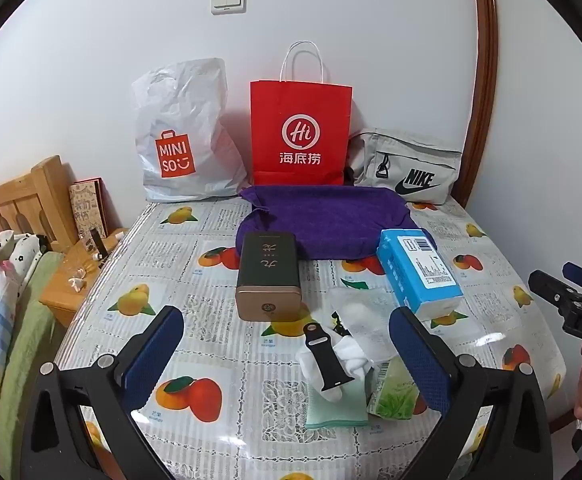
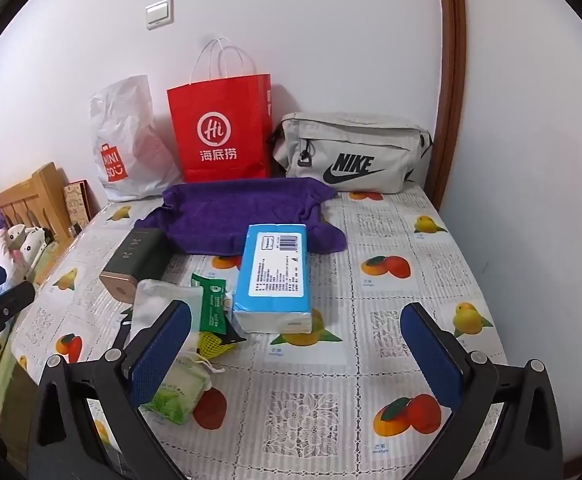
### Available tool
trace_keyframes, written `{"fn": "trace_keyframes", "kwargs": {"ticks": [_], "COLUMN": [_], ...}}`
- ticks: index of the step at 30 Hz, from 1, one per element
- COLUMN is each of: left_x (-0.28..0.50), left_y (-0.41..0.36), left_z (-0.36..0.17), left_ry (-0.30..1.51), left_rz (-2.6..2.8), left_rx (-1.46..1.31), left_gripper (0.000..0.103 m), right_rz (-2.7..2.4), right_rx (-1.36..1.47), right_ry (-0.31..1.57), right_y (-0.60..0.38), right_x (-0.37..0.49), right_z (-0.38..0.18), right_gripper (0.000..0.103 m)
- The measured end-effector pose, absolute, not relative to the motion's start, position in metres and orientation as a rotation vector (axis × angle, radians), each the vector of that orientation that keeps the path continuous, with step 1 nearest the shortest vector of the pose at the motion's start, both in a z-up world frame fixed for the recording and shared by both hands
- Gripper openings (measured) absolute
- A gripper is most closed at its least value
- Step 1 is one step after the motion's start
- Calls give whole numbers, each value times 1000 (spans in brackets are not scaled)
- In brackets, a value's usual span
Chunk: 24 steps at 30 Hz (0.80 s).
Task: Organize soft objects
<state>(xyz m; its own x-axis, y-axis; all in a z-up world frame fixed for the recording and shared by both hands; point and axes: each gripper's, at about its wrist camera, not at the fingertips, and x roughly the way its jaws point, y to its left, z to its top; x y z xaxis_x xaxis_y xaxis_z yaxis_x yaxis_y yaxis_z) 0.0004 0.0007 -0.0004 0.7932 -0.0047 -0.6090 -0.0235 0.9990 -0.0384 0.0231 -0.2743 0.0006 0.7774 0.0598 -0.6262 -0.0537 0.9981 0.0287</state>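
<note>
A purple towel (image 1: 323,220) (image 2: 243,212) lies spread at the back of the table. In front of it are a blue tissue pack (image 1: 419,272) (image 2: 275,276) and a dark tin box (image 1: 269,276) (image 2: 137,258). Nearer lie a black watch strap (image 1: 323,360), a white cloth (image 1: 351,356), a mint cloth (image 1: 335,412), a green tissue packet (image 1: 395,396) (image 2: 179,392) and a clear bag of cotton (image 1: 359,312) (image 2: 163,300). My left gripper (image 1: 287,356) hovers open above this pile. My right gripper (image 2: 297,354) hangs open over bare tablecloth, right of the pile.
A white Miniso bag (image 1: 179,136), a red paper bag (image 1: 301,132) and a grey Nike bag (image 1: 407,168) stand against the wall. A bed and wooden nightstand (image 1: 71,280) are to the left. A brown door frame (image 2: 447,80) rises at the right.
</note>
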Motion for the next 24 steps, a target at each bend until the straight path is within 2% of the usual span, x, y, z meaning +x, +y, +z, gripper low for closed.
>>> {"fn": "trace_keyframes", "kwargs": {"ticks": [24], "left_x": [-11], "left_y": [5], "left_z": [6], "left_ry": [644], "left_rz": [23], "left_rx": [-41], "left_gripper": [103], "right_rz": [98], "right_rx": [11], "right_ry": [673], "right_y": [-261], "right_x": [7], "right_z": [5], "right_gripper": [103]}}
